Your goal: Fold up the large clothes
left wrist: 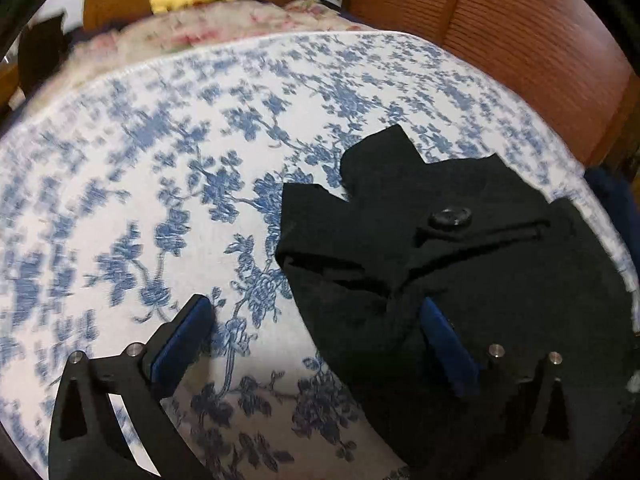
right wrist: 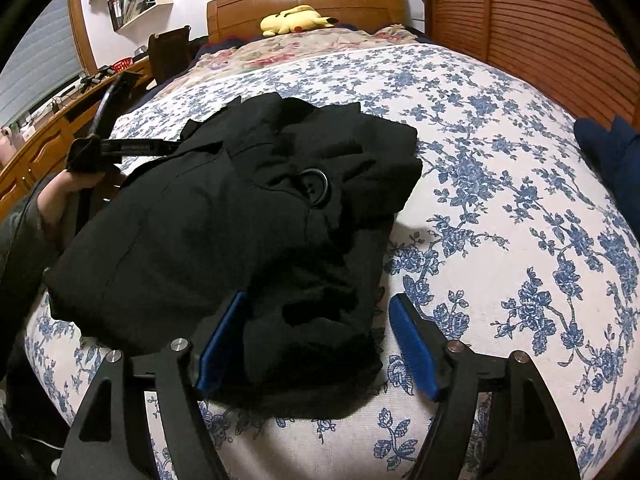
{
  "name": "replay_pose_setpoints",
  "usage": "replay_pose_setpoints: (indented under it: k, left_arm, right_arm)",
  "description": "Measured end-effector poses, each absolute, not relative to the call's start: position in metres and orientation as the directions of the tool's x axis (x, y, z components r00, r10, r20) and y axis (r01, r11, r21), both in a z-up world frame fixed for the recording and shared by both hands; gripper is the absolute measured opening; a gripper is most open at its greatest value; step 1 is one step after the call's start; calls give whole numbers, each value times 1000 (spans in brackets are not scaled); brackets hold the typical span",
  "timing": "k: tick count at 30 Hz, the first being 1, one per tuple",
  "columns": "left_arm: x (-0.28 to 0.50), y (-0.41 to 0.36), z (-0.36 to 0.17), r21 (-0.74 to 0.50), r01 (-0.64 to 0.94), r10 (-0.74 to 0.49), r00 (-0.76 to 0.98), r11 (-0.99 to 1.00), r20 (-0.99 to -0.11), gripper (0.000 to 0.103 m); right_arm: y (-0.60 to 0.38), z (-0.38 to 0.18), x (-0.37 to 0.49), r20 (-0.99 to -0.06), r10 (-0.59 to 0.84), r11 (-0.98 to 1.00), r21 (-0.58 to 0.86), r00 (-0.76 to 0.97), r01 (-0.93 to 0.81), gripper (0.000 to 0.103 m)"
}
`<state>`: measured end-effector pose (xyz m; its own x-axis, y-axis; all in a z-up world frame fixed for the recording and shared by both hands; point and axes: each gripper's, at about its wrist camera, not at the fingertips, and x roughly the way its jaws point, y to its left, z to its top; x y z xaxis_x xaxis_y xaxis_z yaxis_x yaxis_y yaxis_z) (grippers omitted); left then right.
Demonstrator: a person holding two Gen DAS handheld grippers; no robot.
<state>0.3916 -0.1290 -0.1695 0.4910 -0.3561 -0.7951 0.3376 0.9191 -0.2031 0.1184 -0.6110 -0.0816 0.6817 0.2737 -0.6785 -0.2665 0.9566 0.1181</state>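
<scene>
Fold nearly done: both grippers let go of the coat.
Your left gripper (left wrist: 316, 320) gapes wide, gripping nothing; your right gripper (right wrist: 320, 332) straddles the black coat (right wrist: 240, 216), bundled on the floral bedspread (right wrist: 500, 200), unpinched. Next, tidy loose edges.

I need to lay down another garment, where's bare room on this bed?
Bare bedspread lies right of the black coat, up to the dark blue cloth, and beyond the coat toward the floral blanket. It is crowded at the left bed edge, where a hand sits.
</scene>
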Motion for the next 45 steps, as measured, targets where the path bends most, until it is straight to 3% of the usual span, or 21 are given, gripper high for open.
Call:
replay_pose_setpoints:
  k: [11,14,18,22,23,26,29,45]
  left_arm:
    - [400,-124,-155,-250,357,-410,494,900,-767,100]
    - [403,-123,-148,-263,363,-425,503,894,-752,89]
    - [405,-130,-152,-283,391,-454,470,876,-758,64]
    - [401,-136,-151,-273,410,-457,466,870,-758,47]
    - [399,-139,-150,-270,420,-461,464,866,-756,37]
    - [394,-144,-143,-228,438,-441,481,870,-758,22]
    - [380,-149,-128,-168,448,-411,530,878,-742,13]
    - [310,-195,-32,-50,498,-418,665,866,-618,8]
  right_arm:
    - [-611,-89,126,-697,337,938,188,633,-291,75]
    - [-611,-92,130,-699,386,919,236,602,-315,66]
    - [-612,-94,132,-687,453,889,301,568,-345,44]
    - [-614,-93,129,-663,474,878,310,580,-363,30]
    - [-615,-92,127,-653,476,878,307,589,-368,26]
    - [-617,-88,124,-632,475,878,297,612,-376,19]
    - [-619,-79,115,-611,467,882,269,639,-387,16]
    - [-673,-17,64,-510,366,925,105,778,-366,13]
